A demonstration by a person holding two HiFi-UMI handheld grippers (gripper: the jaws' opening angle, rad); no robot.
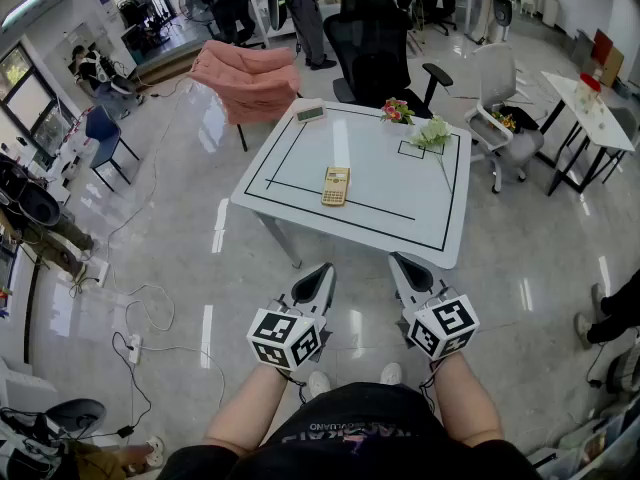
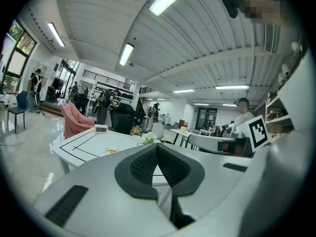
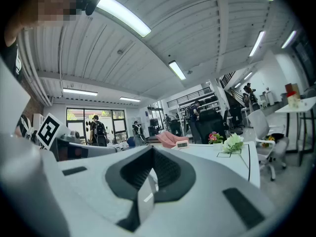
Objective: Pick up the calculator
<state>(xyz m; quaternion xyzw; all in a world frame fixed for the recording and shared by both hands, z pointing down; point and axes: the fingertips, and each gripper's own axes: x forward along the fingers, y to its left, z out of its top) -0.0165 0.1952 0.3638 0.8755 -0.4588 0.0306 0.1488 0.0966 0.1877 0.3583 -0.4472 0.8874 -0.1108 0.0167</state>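
A gold calculator lies flat near the middle of the white table, inside a black taped outline; in the left gripper view the calculator shows small at the table's near side. My left gripper and right gripper hang side by side over the floor, short of the table's near edge. Both are shut with nothing between their jaws. The left gripper and the right gripper each show their dark pads pressed together.
On the table's far side stand a small digital clock, pink flowers and white flowers. A pink-draped chair and a black office chair stand behind it. Cables and a power strip lie on the floor at left.
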